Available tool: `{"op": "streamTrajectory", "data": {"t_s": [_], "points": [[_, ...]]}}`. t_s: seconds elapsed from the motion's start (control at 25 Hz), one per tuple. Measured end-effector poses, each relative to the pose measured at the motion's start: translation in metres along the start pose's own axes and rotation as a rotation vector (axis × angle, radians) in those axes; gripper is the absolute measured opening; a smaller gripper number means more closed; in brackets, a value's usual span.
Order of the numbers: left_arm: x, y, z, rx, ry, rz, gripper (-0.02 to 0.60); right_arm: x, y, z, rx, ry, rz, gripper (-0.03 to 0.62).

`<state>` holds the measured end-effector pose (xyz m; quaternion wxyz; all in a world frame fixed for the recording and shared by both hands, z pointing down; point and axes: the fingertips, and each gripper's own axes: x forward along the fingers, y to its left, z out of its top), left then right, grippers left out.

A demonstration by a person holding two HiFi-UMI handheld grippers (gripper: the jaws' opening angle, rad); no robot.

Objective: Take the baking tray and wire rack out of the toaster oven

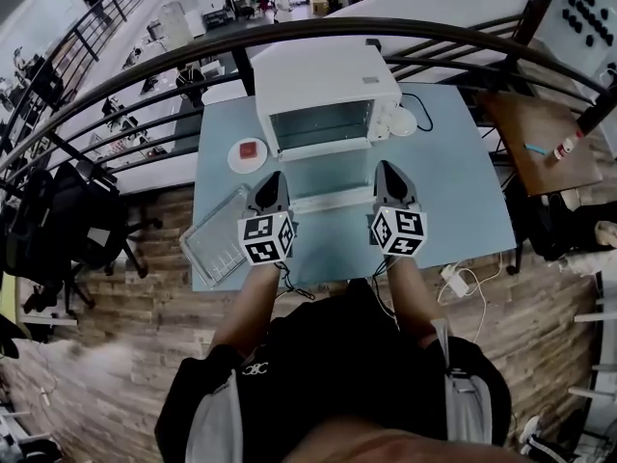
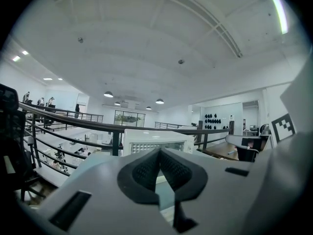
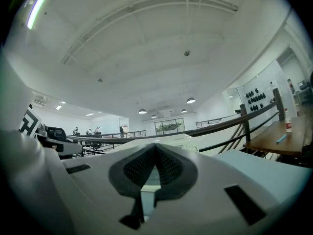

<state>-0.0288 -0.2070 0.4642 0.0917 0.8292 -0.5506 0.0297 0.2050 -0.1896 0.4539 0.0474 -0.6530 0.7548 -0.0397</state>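
Observation:
The white toaster oven (image 1: 323, 85) stands at the back of the light blue table (image 1: 463, 191), its door (image 1: 328, 177) folded down toward me. Its cavity looks grey and I make out nothing inside. A silvery baking tray (image 1: 217, 234) lies at the table's front left corner; thin lines show in it, but I cannot tell whether the wire rack lies there. My left gripper (image 1: 273, 183) is shut and empty by the door's left end. My right gripper (image 1: 388, 174) is shut and empty by its right end. In the gripper views the oven (image 2: 154, 141) (image 3: 181, 138) is ahead of the closed left gripper (image 2: 160, 153) and right gripper (image 3: 155, 148).
A small white plate (image 1: 249, 153) with something red sits left of the oven. A round white object (image 1: 401, 122) with a black cable lies to its right. A dark railing (image 1: 405, 37) runs behind the table, and a wooden table (image 1: 540, 138) stands at the right.

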Motion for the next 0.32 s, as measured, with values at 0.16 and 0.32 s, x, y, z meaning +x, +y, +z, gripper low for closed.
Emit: {"op": "streamTrajectory", "data": {"t_s": [0.16,0.32], "points": [[-0.001,0.0062,-0.003,-0.006,0.007,0.01,0.015,0.0028,0.0037,-0.0053,0.013,0.011,0.01,0.002],[-0.0014,0.0112,-0.003,-0.006,0.005,0.016,0.015,0.0054,0.0058,-0.0099,0.029,0.019,0.013,0.002]]}}
